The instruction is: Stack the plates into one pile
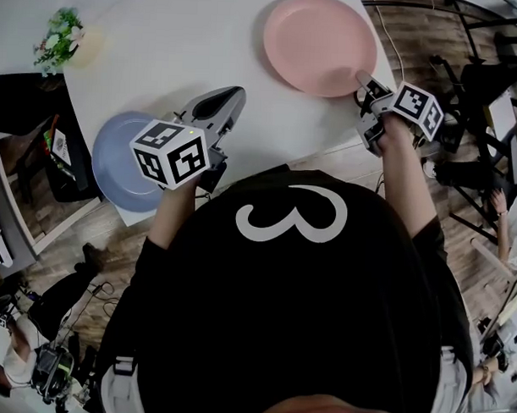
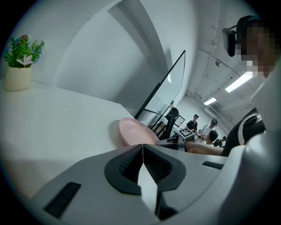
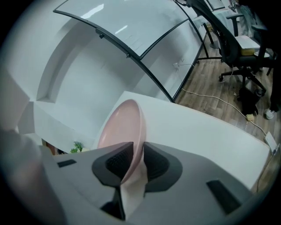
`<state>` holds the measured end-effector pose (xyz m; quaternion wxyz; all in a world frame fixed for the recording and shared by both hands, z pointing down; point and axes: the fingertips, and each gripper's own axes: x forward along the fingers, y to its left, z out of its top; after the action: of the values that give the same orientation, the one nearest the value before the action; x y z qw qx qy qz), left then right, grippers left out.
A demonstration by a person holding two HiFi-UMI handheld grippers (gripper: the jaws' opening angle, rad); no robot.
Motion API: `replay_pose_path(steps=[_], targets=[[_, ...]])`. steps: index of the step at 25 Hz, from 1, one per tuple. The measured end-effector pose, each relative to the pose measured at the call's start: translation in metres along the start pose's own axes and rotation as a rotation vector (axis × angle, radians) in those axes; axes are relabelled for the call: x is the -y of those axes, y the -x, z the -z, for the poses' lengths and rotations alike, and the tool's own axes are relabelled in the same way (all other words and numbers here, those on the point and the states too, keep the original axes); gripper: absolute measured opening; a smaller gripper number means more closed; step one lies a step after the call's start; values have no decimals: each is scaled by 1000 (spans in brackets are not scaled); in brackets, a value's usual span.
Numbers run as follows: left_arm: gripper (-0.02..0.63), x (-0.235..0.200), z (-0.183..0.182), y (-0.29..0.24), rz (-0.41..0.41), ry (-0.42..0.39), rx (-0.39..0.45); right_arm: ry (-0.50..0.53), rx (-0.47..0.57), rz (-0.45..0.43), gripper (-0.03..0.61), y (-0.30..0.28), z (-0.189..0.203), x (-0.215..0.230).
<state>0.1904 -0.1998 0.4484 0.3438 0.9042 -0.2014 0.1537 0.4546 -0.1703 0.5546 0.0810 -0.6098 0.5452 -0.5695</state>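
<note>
Right gripper (image 1: 363,81): jaws clamped on the near rim of the pink plate (image 1: 319,43). In the right gripper view the rim passes between the two dark ribbed pads (image 3: 115,163) of that gripper (image 3: 137,151), with a pad against each face of the plate (image 3: 123,123). The marker cube (image 1: 419,105) sits behind the jaws, above the person's right hand.

Left gripper (image 1: 234,94): jaws together, tips meeting, with nothing between them. The left gripper view shows this gripper (image 2: 142,149) with its pads closed in a single seam. It is held over the white table (image 1: 179,46), just beside the blue plate (image 1: 116,158), pointing across the table top. Its marker cube (image 1: 169,152) partly covers the blue plate in the head view.

Pink plate: at the far right of the table, close to the right-hand edge. From the left gripper view it (image 2: 134,132) appears to sit low on the table top, with a shadow beside it.

Blue plate: at the near left corner of the table, its rim reaching the table edge. The two plates lie well apart and are not stacked.

Also visible: a small potted plant (image 1: 61,38) at the far left corner of the table, seen again in the left gripper view (image 2: 19,61). The person wears a black shirt (image 1: 289,312) bearing a white numeral.
</note>
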Motion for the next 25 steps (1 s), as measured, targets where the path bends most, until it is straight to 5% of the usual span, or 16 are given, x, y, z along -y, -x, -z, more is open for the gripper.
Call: replay_pose_path(steps=[25], targets=[[17,-20,-19,70,-76,-52,7,-101,64,19,51,-6,11,-19]])
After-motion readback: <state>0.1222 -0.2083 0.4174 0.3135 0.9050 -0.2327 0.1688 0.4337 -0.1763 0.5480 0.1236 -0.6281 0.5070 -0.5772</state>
